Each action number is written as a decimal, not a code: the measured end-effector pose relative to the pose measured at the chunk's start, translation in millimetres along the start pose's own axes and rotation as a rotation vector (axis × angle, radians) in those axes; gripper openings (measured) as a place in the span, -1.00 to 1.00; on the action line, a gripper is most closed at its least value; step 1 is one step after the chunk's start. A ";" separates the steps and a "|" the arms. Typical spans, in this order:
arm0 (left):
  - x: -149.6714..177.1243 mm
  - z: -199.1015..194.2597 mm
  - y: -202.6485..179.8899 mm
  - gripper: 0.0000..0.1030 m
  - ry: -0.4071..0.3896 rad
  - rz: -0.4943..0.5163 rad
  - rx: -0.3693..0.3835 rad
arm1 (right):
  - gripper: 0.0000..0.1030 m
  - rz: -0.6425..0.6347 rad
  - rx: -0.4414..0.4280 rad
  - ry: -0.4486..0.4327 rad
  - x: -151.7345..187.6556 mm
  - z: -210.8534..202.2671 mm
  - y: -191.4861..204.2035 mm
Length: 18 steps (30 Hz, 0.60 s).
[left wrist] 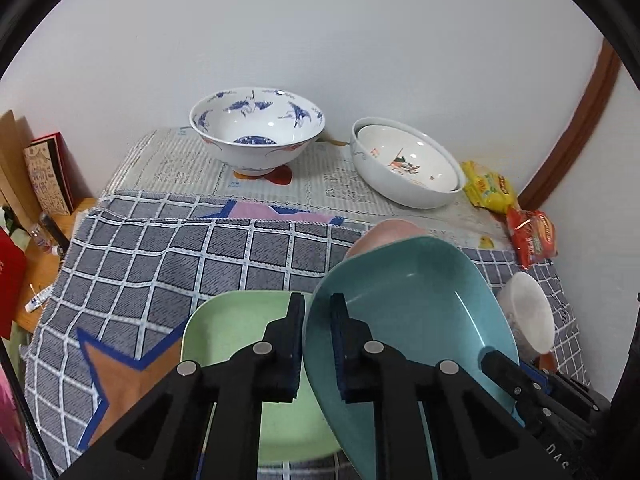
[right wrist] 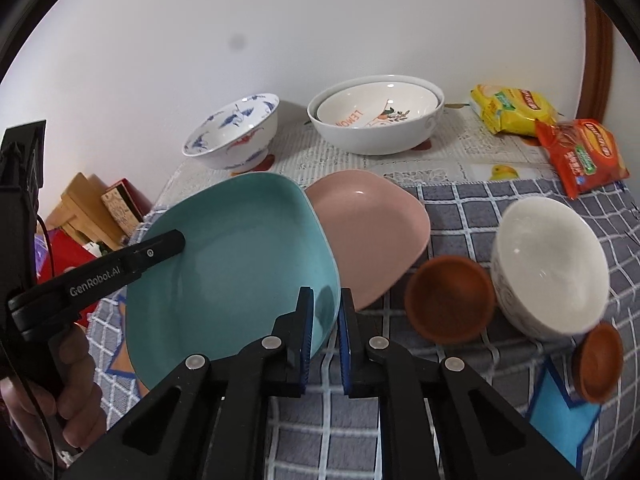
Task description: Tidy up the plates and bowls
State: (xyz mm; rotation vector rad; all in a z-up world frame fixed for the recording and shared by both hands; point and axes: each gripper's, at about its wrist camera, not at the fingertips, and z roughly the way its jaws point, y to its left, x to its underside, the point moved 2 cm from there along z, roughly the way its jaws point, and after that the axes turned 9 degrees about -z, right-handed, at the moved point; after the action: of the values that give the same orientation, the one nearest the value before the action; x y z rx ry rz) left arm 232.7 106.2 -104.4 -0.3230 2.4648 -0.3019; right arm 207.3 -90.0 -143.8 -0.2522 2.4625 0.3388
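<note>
Both the left gripper (left wrist: pixel 317 344) and the right gripper (right wrist: pixel 325 340) are closed on opposite rims of the teal plate (right wrist: pixel 240 264), holding it tilted above the green plate (left wrist: pixel 232 336).

The left gripper (left wrist: pixel 317 344) and the right gripper (right wrist: pixel 325 334) each clamped opposite rims of the teal plate (right wrist: pixel 240 256), tilting it.
</note>
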 end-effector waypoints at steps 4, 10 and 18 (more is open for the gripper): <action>8.7 -15.6 1.0 -0.75 0.006 -0.019 0.017 | -0.78 0.011 0.007 -0.013 7.8 -21.4 5.0; 21.1 -41.3 4.0 -0.75 -0.013 -0.031 0.022 | -0.78 0.022 -0.003 -0.036 19.6 -48.4 12.6; 33.1 -65.0 5.5 -0.75 -0.033 -0.025 0.015 | -0.77 0.027 -0.009 -0.057 31.4 -71.4 21.4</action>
State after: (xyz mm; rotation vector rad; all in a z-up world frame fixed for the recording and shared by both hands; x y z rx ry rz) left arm 166.3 110.3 -74.0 -0.3498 2.4265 -0.3234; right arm 136.7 -94.2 -104.5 -0.2111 2.4108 0.3639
